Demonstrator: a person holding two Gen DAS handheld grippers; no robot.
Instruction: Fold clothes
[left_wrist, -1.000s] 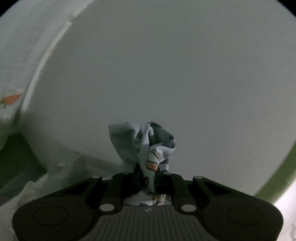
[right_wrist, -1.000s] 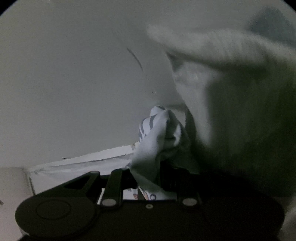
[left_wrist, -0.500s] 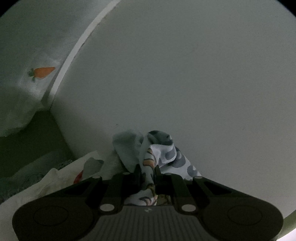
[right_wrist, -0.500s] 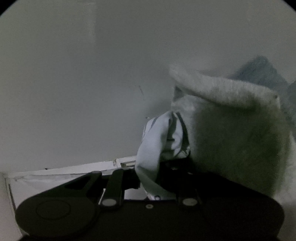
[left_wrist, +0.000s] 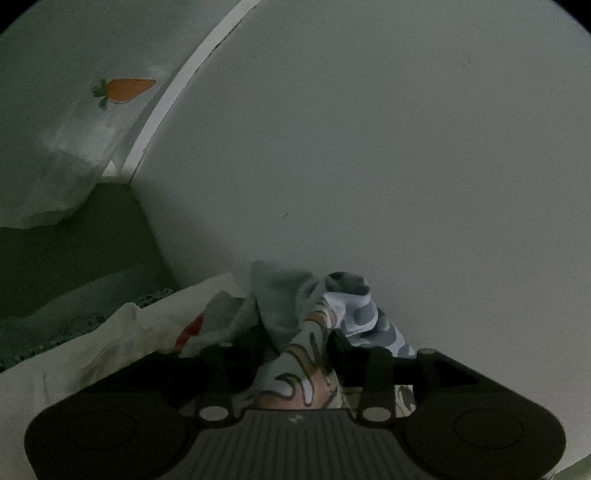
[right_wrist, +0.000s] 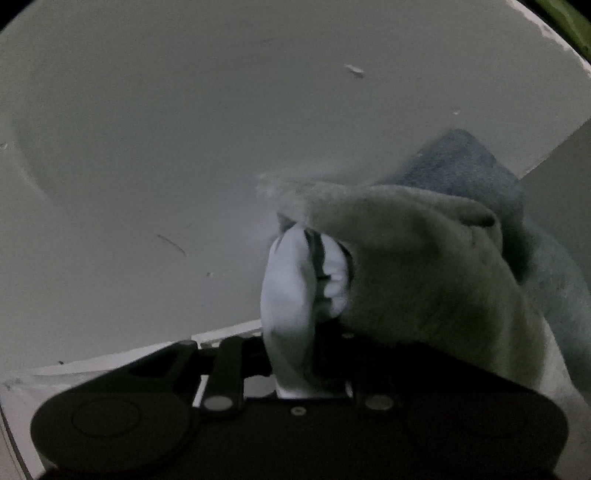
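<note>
Dim scene: a plain pale wall (left_wrist: 369, 147) fills most of both wrist views. In the left wrist view, a white trim strip (left_wrist: 173, 96) runs diagonally at upper left, beside a pale cloth bearing an orange carrot motif (left_wrist: 125, 89). Cream fabric (left_wrist: 110, 343) lies at lower left.

Left gripper (left_wrist: 291, 354): its jaws have just been opening and now stand moderately apart. A bunched patterned garment (left_wrist: 332, 314), light with grey blotches and outlined figures, lies between them; it leans against the right-hand finger, with a dark gap toward the left-hand one, so the pads do not visibly press it.

Right gripper (right_wrist: 295, 362): its jaws have just opened slightly, yet stand narrow, pinching a fold of the same garment, here white with dark stripes (right_wrist: 295, 288), which rises in a bundle above the fingers. Immediately to its right, a fuzzy cream item (right_wrist: 424, 266) overlaps the gripper body; a grey-blue knit item (right_wrist: 465, 162) lies behind it.
</note>
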